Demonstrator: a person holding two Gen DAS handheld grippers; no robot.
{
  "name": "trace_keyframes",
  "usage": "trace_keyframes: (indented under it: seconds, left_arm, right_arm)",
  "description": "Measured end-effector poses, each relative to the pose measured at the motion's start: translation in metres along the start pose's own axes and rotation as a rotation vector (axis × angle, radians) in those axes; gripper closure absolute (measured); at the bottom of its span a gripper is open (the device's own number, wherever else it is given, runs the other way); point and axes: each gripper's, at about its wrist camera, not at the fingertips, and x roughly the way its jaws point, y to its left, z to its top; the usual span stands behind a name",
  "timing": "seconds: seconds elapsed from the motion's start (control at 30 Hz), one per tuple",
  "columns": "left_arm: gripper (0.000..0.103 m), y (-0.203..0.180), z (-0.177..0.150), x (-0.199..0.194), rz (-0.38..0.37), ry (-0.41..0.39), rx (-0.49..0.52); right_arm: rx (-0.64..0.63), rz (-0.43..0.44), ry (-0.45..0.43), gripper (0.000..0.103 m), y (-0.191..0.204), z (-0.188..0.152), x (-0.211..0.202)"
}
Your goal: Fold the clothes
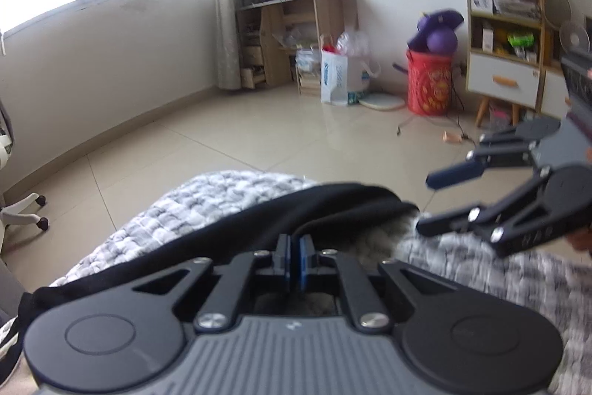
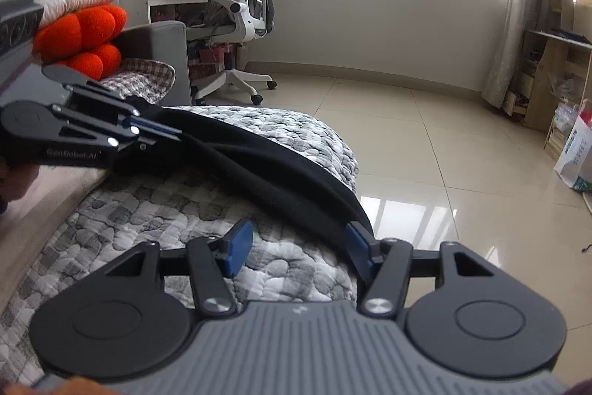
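The black garment [image 2: 259,150] is plain dark fabric, kinda thick and soft looking, bunched into a long rumpled band with a rolled edge. It's lying across the grey pebble-pattern quilt [image 2: 155,210], running along the quilt's far edge near the tiled floor [image 2: 425,143]. The left tool [image 1: 295,260] is clamped on the garment's near fold, pads pressed together with cloth pinched between them. The right tool [image 2: 296,248] has its jaws apart, nothing between them, right at the garment's other end over the quilt.
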Motion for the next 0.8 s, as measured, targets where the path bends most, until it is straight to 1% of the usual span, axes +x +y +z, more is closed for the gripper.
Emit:
trace_keyframes:
  seconds: [0.1, 0.2, 0.23, 0.27, 0.3, 0.33, 0.37, 0.43, 0.47, 0.5, 0.53, 0.63, 0.77, 0.8]
  left_arm:
    - [0.098, 0.005, 0.003, -0.007, 0.000, -0.040, -0.040]
    - [0.099, 0.007, 0.005, -0.012, -0.003, -0.073, -0.067]
    - [0.099, 0.007, 0.005, -0.014, -0.005, -0.081, -0.071]
    - [0.099, 0.008, 0.005, -0.015, -0.008, -0.089, -0.076]
    - [0.099, 0.008, 0.003, -0.017, -0.010, -0.094, -0.077]
    - [0.099, 0.008, 0.003, -0.018, -0.011, -0.097, -0.079]
    - [0.099, 0.008, 0.003, -0.018, -0.012, -0.101, -0.082]
    - [0.099, 0.009, 0.003, -0.019, -0.014, -0.108, -0.088]
    - [0.099, 0.009, 0.003, -0.019, -0.015, -0.111, -0.091]
    - [0.099, 0.009, 0.002, -0.019, -0.016, -0.115, -0.094]
    - [0.099, 0.009, 0.002, -0.020, -0.017, -0.118, -0.097]
    - [0.099, 0.009, 0.002, -0.021, -0.020, -0.128, -0.106]
    - [0.099, 0.010, 0.002, -0.022, -0.025, -0.142, -0.118]
    - [0.099, 0.010, 0.002, -0.022, -0.026, -0.146, -0.121]
  right_arm:
    - [-0.086, -0.059, 0.018, 0.043, 0.013, 0.004, 0.016]
    - [-0.136, -0.145, 0.016, 0.044, 0.018, 0.009, 0.031]
    - [-0.147, -0.177, 0.018, 0.051, 0.017, 0.011, 0.036]
    - [-0.157, -0.213, 0.020, 0.055, 0.014, 0.012, 0.042]
    - [-0.161, -0.244, 0.022, 0.062, 0.011, 0.012, 0.047]
    - [-0.153, -0.268, 0.024, 0.065, 0.006, 0.013, 0.051]
    - [-0.140, -0.290, 0.024, 0.066, 0.000, 0.014, 0.054]
    - [-0.102, -0.329, 0.018, 0.072, -0.013, 0.016, 0.060]
    - [-0.086, -0.351, 0.017, 0.073, -0.019, 0.018, 0.063]
    - [-0.069, -0.369, 0.017, 0.076, -0.026, 0.019, 0.067]
    - [-0.052, -0.381, 0.018, 0.082, -0.033, 0.020, 0.070]
    - [-0.008, -0.422, 0.008, 0.088, -0.051, 0.026, 0.080]
    - [0.021, -0.491, -0.040, 0.090, -0.061, 0.036, 0.081]
    - [0.030, -0.506, -0.054, 0.094, -0.064, 0.038, 0.079]
